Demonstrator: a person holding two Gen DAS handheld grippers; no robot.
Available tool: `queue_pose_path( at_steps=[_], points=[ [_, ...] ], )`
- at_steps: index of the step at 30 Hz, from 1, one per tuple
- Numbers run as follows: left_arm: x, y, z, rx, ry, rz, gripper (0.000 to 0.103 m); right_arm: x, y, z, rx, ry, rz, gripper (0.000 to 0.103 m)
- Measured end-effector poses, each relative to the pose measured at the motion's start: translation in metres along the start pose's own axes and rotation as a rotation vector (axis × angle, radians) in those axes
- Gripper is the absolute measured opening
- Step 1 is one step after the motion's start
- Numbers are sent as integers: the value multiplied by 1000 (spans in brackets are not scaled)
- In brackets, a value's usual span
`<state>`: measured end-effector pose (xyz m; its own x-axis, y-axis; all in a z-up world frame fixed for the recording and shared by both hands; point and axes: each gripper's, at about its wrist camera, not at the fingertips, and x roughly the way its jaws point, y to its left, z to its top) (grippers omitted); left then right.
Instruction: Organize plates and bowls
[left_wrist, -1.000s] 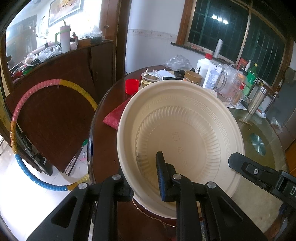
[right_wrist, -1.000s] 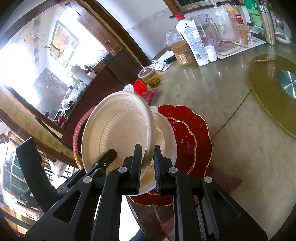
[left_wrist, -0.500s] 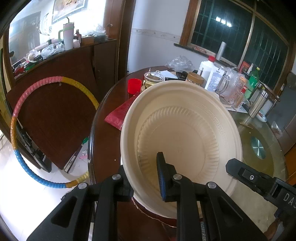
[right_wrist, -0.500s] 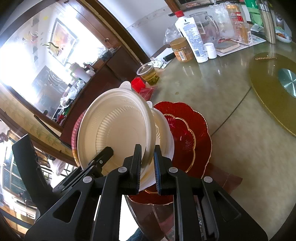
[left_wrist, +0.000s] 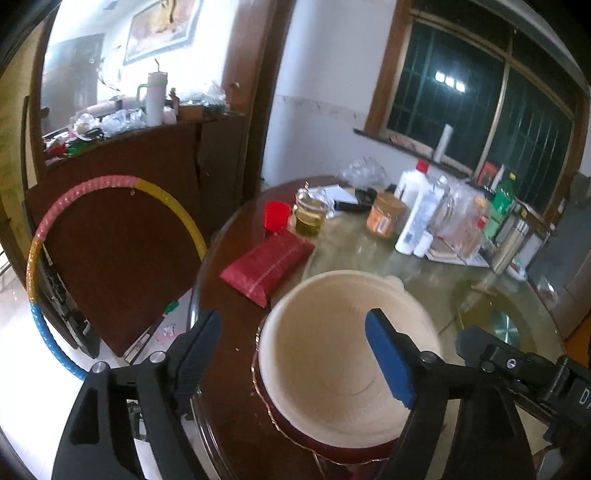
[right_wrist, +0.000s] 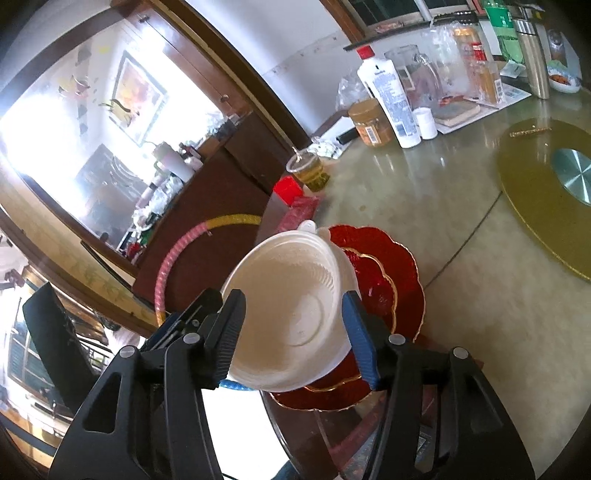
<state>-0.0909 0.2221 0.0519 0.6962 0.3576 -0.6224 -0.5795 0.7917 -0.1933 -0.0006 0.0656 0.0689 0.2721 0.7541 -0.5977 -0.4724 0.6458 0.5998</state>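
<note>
**Both grippers let go of the cream bowl on the red plates**

Jaws on both grippers have just been opening and now stand spread, gripping nothing. The left gripper (left_wrist: 295, 354) has its right pad over the cream bowl (left_wrist: 332, 354) and its left pad out over the dark table edge, neither pressing on the rim. The right gripper (right_wrist: 293, 332) straddles the same bowl, a pad just beside each side of it with no clear contact.

That cream disposable bowl sits nested in a second cream bowl (right_wrist: 347, 266), whose rim shows on the far right side. Both rest on a stack of red scalloped plates (right_wrist: 391, 280) with gold edging, at the near edge of the round table (right_wrist: 424, 206).

Farther along the table lie a red packet (left_wrist: 267, 264), a red cup (left_wrist: 277, 216) and a clear cup of yellow-green liquid (left_wrist: 310, 218). Beyond them stand an orange-labelled jar (left_wrist: 386, 219) and a white bottle with a red cap (left_wrist: 415, 214). A gold turntable (right_wrist: 546, 195) lies to the right. Left of the table, a pink, yellow and blue hoop (left_wrist: 40, 258) leans on a dark wooden cabinet (left_wrist: 118, 236).
</note>
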Motion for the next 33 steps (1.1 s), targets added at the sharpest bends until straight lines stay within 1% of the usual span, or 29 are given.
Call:
queue_pose_path(
  at_steps=[1, 2, 3, 7, 9, 10, 11, 12, 13, 15, 19, 21, 24, 27, 29, 30, 31, 33],
  points=[
    [-1, 1, 0, 1, -4, 9, 81, -2, 1, 0, -6, -4, -1, 66],
    [-1, 1, 0, 6, 1, 17, 81, -4, 3, 0, -16, -10, -1, 74],
    [1, 0, 0, 14, 10, 22, 81, -6, 5, 0, -27, -13, -1, 79],
    [3, -6, -8, 88, 50, 48, 81, -14, 14, -1, -121, 3, -36, 81],
    [1, -8, -12, 125, 67, 57, 81, -15, 20, -3, -215, 45, -66, 85],
    [0, -9, -14, 143, 68, 69, 81, -15, 25, -6, -284, 72, -84, 88],
    [-2, -10, -16, 163, 66, 76, 81, -16, 27, -8, -324, 85, -96, 98],
    [-4, -11, -18, 177, 64, 78, 81, -18, 28, -10, -363, 93, -111, 103],
    [-5, -11, -19, 181, 64, 75, 83, -22, 30, -14, -425, 97, -129, 103],
    [-10, -11, -20, 188, 54, 65, 84, -26, 33, -19, -506, 107, -159, 103],
    [-12, -9, -20, 202, 44, 65, 84, -26, 35, -28, -600, 130, -198, 103],
    [-12, -8, -20, 210, 48, 68, 84, -24, 35, -31, -612, 139, -210, 103],
    [-10, -8, -21, 219, 64, 62, 84, -21, 37, -34, -616, 150, -201, 103],
    [-5, -8, -23, 236, 103, 42, 84, -16, 41, -38, -630, 160, -215, 103],
    [-4, -7, -24, 242, 119, 33, 88, -13, 43, -41, -645, 165, -229, 103],
    [-4, -6, -24, 239, 122, 24, 92, -12, 44, -42, -651, 165, -241, 103],
    [-4, -4, -24, 231, 123, 7, 102, -11, 44, -42, -656, 165, -252, 103],
    [-11, 0, -22, 209, 82, -23, 103, -11, 44, -41, -654, 167, -250, 103]
  ],
)
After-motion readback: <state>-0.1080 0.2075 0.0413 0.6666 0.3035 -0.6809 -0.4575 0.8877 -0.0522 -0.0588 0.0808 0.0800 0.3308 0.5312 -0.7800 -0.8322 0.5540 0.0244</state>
